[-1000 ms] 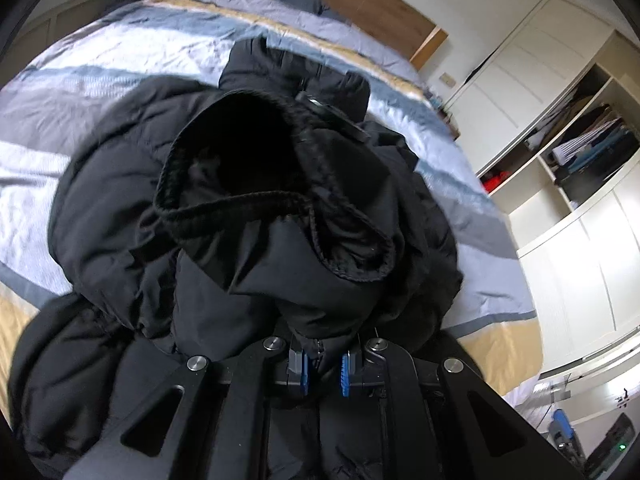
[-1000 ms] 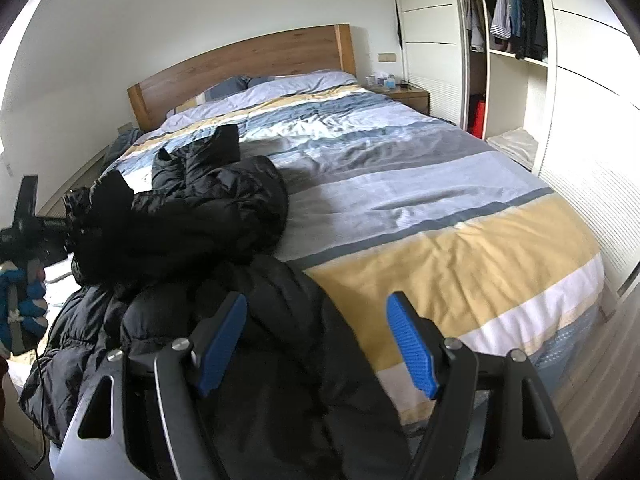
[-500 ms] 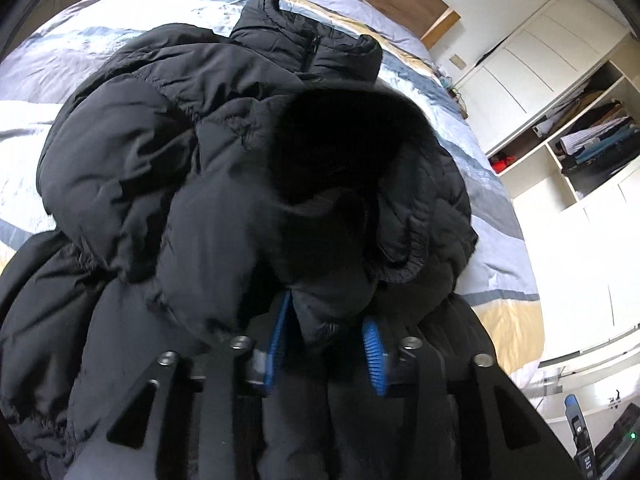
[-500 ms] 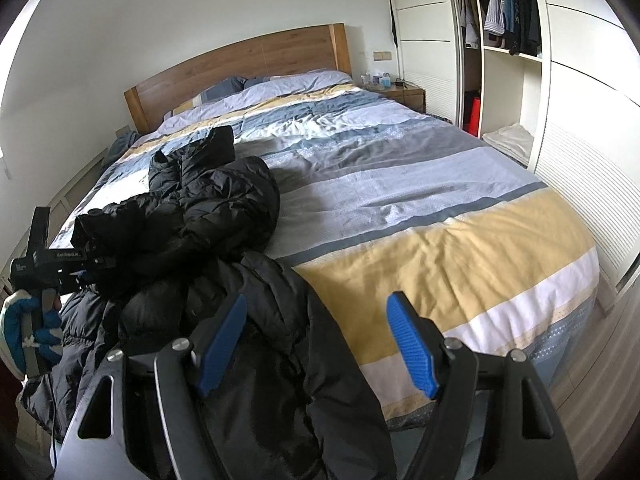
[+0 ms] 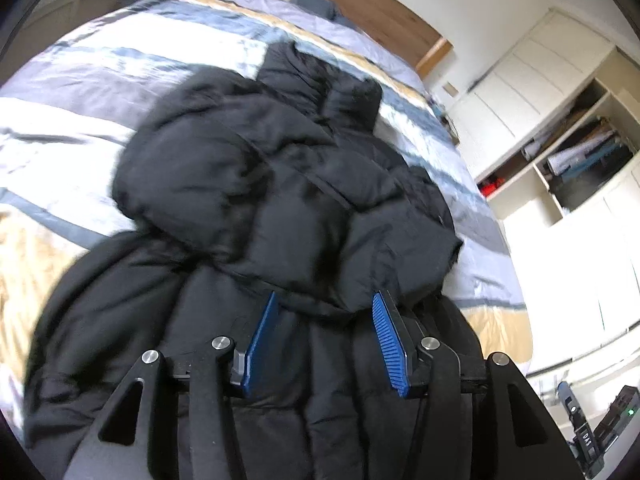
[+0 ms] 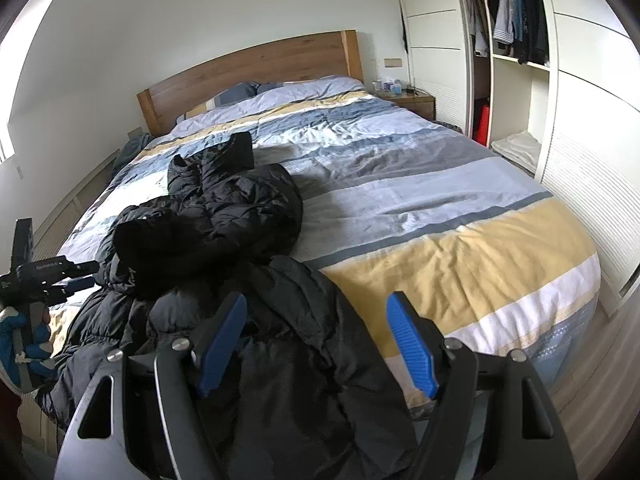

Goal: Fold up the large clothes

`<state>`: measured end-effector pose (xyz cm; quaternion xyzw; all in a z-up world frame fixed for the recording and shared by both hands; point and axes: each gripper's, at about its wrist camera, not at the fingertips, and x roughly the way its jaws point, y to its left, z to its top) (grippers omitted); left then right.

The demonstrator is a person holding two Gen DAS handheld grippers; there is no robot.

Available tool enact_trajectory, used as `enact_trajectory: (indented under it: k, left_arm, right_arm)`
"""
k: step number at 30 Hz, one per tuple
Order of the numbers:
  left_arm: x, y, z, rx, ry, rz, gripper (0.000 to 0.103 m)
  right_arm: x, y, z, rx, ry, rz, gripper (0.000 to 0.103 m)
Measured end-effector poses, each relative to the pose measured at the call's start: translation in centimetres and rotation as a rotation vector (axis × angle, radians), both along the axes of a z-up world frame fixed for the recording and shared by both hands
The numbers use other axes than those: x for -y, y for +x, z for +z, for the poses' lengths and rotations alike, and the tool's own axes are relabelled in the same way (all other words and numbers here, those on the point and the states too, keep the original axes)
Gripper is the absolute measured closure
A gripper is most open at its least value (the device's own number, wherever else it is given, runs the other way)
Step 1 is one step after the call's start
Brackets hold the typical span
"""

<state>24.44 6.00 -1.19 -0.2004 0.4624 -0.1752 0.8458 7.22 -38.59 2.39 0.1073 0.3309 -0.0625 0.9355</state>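
Observation:
A black puffer jacket [image 5: 288, 208] lies bunched on the striped bed, its collar towards the headboard. My left gripper [image 5: 325, 308] hovers over its near part with jaws opening. The edge of a folded-over jacket part lies just ahead of the blue pads [image 5: 260, 340], which do not press on it. In the right wrist view the jacket [image 6: 224, 216] fills the left of the bed, and the left gripper [image 6: 94, 275] stands at its left edge, held by a gloved hand [image 6: 24, 344]. My right gripper [image 6: 317, 300] stands open above the jacket's lower part, with nothing gripped.
The striped duvet [image 6: 440, 208] lies bare to the right of the jacket. A wooden headboard [image 6: 256, 64] and pillows stand at the far end. A bedside table [image 6: 412, 102] and an open white wardrobe [image 6: 512, 80] line the right side.
My left gripper went from shut on jacket fabric to open and drew back. The lifted jacket part now lies folded over the body. The right gripper rose slightly, still open.

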Motion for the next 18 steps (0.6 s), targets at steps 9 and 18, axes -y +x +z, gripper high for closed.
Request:
enact_trajectory:
  k: [9, 18]
  left_arm:
    - [-5.6, 2.1, 2.4, 0.049, -0.007, 0.083, 0.054]
    - [-7.9, 6.3, 0.7, 0.03, 0.045, 0.108, 0.054]
  right_arm:
    - [-7.2, 6.0, 2.2, 0.015, -0.039, 0.169, 0.031]
    - [-16.6, 15.7, 3.0, 0.007, -0.055, 0.378, 0.031]
